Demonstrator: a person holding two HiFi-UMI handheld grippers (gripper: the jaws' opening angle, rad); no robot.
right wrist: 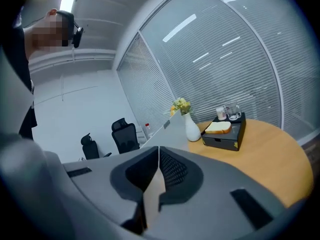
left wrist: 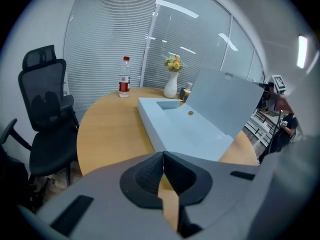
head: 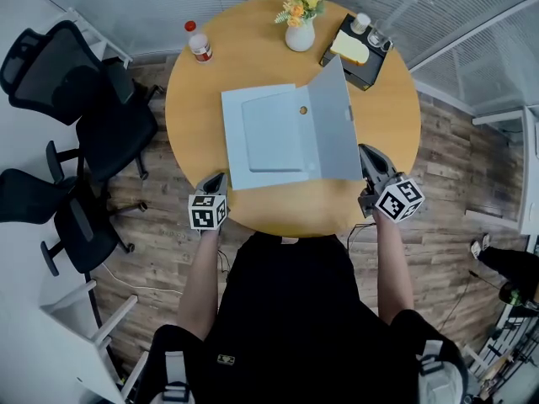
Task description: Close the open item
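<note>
Item 1, the task's thing: a flat, pale grey-blue box point(head: 269, 133), lying open at the middle of the round wooden table point(head: 383, 112), its near edge close to the table's rim in front of you. Its lid point(head: 333, 129) is hinged along the box's right side and stands raised, leaning away to the right. Item 2, right gripper point(head: 369, 156): closed on the lid's near edge, a thin pale sheet of it pinched between the pads in the right gripper view. Item 3, left gripper point(head: 216, 178): jaws together at the tips with nothing between them, only tabletop showing through the gap; it sits just beside the box's near-left corner. Handling, as a judgement: the box looks like light, stiff card, so the lid should swing easily but could crease or slip if you pinch it hard at 1 corner; the base may slide on the smooth wood. Keep your hold on the lid's free edge, well away from the hinge, and steady the base at its near-left corner with the left gripper. Other stock, well apart at the far side: 1 water bottle point(head: 200, 43), 1 vase point(head: 300, 34) of flowers, 1 black tray point(head: 364, 72) bearing bread point(head: 350, 49).
</note>
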